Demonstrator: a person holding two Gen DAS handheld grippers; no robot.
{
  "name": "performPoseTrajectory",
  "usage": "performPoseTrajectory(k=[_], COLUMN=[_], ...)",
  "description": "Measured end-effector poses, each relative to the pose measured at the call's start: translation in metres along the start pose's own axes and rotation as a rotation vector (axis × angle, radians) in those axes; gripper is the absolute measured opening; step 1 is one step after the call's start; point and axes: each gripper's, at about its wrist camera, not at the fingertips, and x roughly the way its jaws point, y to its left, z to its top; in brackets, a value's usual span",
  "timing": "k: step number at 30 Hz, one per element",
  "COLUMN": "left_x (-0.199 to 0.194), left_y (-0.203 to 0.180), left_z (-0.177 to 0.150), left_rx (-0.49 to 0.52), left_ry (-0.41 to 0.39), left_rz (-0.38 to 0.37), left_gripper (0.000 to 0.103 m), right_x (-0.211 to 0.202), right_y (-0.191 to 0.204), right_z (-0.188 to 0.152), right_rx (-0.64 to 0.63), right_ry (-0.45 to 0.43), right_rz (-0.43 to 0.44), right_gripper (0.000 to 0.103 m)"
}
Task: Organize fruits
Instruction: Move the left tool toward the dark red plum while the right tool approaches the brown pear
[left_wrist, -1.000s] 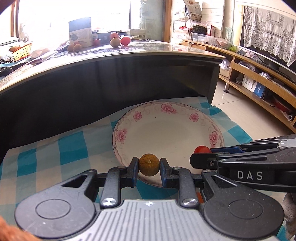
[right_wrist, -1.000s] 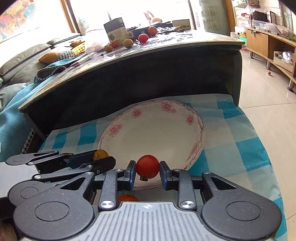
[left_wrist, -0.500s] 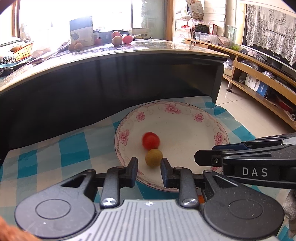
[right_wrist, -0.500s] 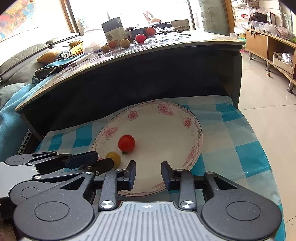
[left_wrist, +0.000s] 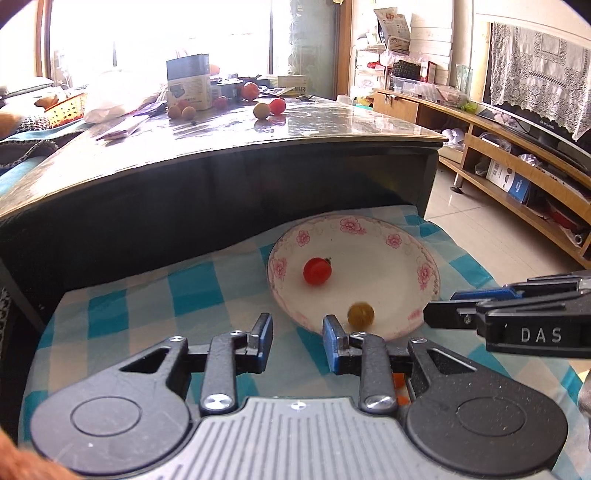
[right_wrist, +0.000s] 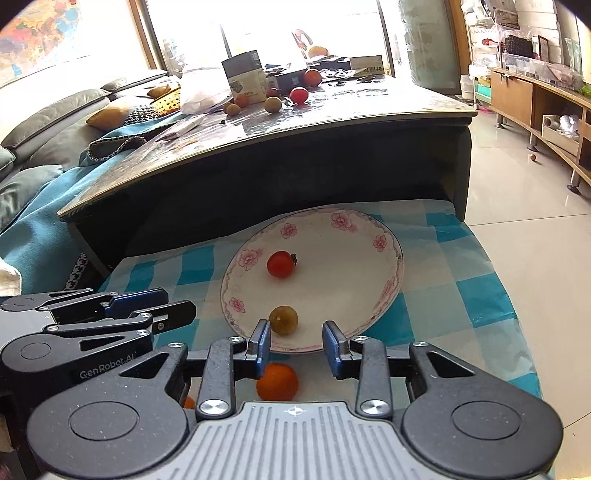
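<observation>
A white plate with pink flowers (left_wrist: 391, 242) (right_wrist: 369, 236) lies on a blue checked cloth (left_wrist: 155, 295). On it lie a red cherry tomato (left_wrist: 317, 271) (right_wrist: 280, 264) and a brownish-yellow round fruit (left_wrist: 360, 314) (right_wrist: 283, 319). My left gripper (left_wrist: 297, 332) is open and empty, just left of the plate's near rim. My right gripper (right_wrist: 297, 338) is open and empty over the near rim, close behind the yellow fruit. An orange fruit (right_wrist: 277, 382) lies on the cloth under the right gripper.
A dark table (left_wrist: 258, 147) (right_wrist: 295, 122) stands behind the plate with several more fruits (left_wrist: 269, 107) (right_wrist: 299, 95), a box (left_wrist: 188, 81) and clutter on top. A sofa (right_wrist: 55, 118) is at the left, shelves (left_wrist: 517, 166) at the right. The cloth ends at the tiled floor (right_wrist: 535, 221).
Both grippers opened and let go: the tomato and the yellow fruit now lie on the plate. Both grippers then pulled back and up, away from the plate.
</observation>
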Motion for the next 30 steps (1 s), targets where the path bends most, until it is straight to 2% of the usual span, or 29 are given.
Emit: performPoseTrajectory(k=[5,6,11,14,16,20,23,30], left_x=[-0.031,-0.035,-0.054,-0.059,-0.055,-0.041,-0.038,-0.04], left_y=[0.003,0.004,0.009,0.013,0.015,0.018,0.017,0.025], left_z=[-0.019,-0.023,-0.04,-0.048,-0.054,-0.065,-0.068,-0.069], left_rx=[0.027,0.022,0.025,0.035,0.037,0.03,0.072,0.101], left_ry=[0.017,0.024,0.067,0.082,0.097,0.14,0.148,0.127], left_rz=[0.002,-0.003,0.0,-0.006,-0.023,-0.055,-0.06,-0.05], left_gripper=[0.039,0.04,0.04,0.045,0.047,0.048,0.049,0.066], right_x=[-0.024,-0.029,-0.045,-0.047,-0.043,-0.024,-0.016,0.001], right_y=[0.014,0.016,0.031,0.042,0.044,0.044,0.041,0.041], right_z=[-0.013,-0.017,-0.035,-0.039,-0.044,-0.061,-0.068,-0.07], right_rx=[-0.02,-0.024,-0.044,-0.083,-0.097,-0.17,-0.173,-0.186], right_ry=[0.008,0.011,0.053,0.065,0.077,0.135,0.164,0.192], right_rz=[-0.008,-0.01,0.004,0.029,0.048,0.003,0.004,0.004], right_gripper=[0.03,0.035,0.035,0.036,0.041,0.042,0.042,0.042])
